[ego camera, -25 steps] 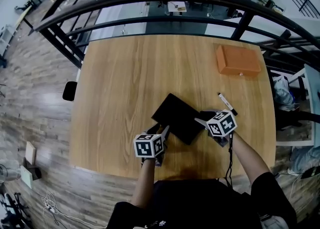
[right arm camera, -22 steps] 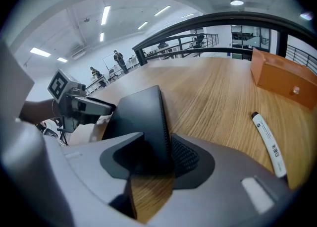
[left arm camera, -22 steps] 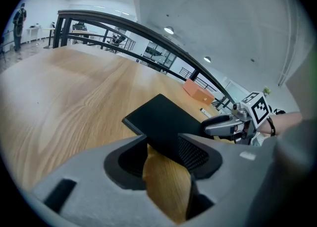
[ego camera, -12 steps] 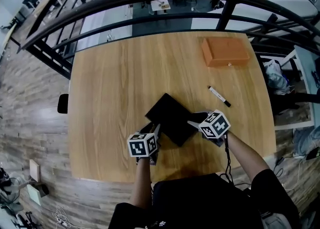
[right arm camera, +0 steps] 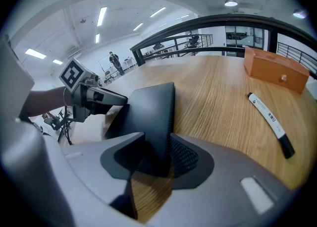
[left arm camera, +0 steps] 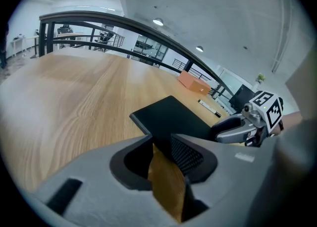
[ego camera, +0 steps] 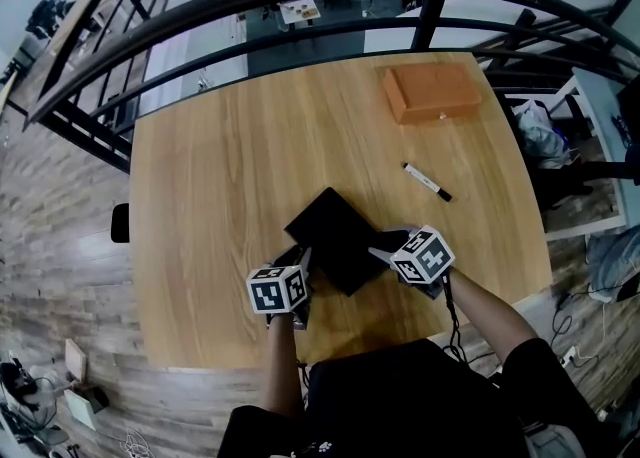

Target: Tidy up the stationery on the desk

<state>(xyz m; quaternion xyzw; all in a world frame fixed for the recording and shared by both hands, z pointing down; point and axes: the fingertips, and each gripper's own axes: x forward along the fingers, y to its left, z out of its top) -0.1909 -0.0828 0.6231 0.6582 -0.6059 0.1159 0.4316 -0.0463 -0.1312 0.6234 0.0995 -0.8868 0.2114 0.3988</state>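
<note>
Black notebook (ego camera: 333,236) tilts up, clamped by right claw (right arm camera: 158,139), left claw (left arm camera: 161,141) just closing tight on another corner; only head view shows open surface (ego camera: 220,166) to every edge.

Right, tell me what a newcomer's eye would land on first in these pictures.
The flat black rectangular notebook near the front edge of the light wooden desk draws the eye: the left tongs have just been closing on its near corner and the right tongs grip its right-hand edge. Beyond it a black-capped white marker pen lies loose, and an orange rectangular box sits at the far right corner.
</note>
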